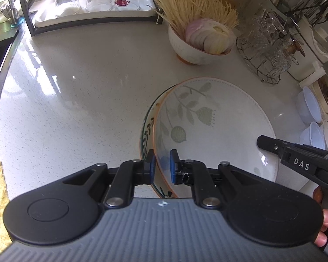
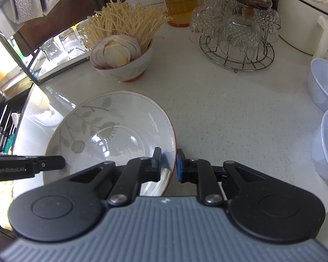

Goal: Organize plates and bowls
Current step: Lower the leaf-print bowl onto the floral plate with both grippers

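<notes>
A white plate with a green leaf pattern and an orange rim point(image 1: 210, 118) lies on top of a leaf-patterned bowl point(image 1: 147, 128) on the white counter. My left gripper point(image 1: 163, 167) straddles the plate's left rim, its blue pads close on either side of it. My right gripper point(image 2: 168, 163) straddles the plate's point(image 2: 111, 131) right rim in the same way. Each gripper shows in the other's view: the right one point(image 1: 295, 159) at the right, the left one point(image 2: 28, 166) at the left. A bowl of enoki mushrooms and sliced onion point(image 1: 202, 41) stands behind.
A wire rack of crystal glasses point(image 2: 238, 35) stands at the back right. White plastic bowls point(image 2: 325, 122) sit at the right edge. A black rack with upturned glasses on a tray point(image 1: 89, 2) stands at the back left. The sink edge point(image 1: 2, 69) is at the left.
</notes>
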`<action>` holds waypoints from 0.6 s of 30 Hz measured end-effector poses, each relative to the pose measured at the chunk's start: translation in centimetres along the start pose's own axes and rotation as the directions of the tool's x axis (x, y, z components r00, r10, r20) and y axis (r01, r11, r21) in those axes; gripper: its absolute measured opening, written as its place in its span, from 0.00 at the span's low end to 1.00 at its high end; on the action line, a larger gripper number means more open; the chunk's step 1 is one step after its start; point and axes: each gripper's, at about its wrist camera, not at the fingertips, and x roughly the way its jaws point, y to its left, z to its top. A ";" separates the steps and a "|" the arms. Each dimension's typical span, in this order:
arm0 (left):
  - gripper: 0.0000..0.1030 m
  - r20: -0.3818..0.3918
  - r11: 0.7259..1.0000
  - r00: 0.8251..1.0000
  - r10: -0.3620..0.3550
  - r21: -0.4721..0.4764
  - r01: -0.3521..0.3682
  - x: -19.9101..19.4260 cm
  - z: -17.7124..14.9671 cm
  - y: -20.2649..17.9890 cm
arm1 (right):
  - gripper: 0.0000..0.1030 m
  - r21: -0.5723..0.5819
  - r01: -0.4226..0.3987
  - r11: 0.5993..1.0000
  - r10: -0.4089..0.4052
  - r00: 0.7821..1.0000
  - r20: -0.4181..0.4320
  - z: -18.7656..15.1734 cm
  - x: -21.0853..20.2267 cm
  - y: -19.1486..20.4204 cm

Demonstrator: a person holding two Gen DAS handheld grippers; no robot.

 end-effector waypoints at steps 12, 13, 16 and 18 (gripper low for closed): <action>0.43 -0.023 1.000 1.000 -0.003 0.018 0.004 -0.6 0.3 -1.0 | 0.17 0.016 -0.025 1.000 0.025 0.999 0.033 0.1 -0.9 -0.4; 0.44 -0.022 1.000 1.000 0.009 0.030 -0.008 -0.8 0.2 -1.3 | 0.17 0.017 -0.030 0.999 0.029 0.999 0.039 0.2 -1.0 -0.4; 0.47 -0.019 0.998 0.999 0.034 0.045 -0.033 -1.1 0.1 -1.5 | 0.17 0.023 -0.040 0.999 0.038 0.997 0.061 0.3 -1.7 -0.5; 0.48 -0.017 0.999 0.999 0.034 0.041 -0.033 -1.5 -0.1 -1.3 | 0.17 0.031 -0.045 0.998 0.043 0.996 0.074 0.3 -2.1 -0.6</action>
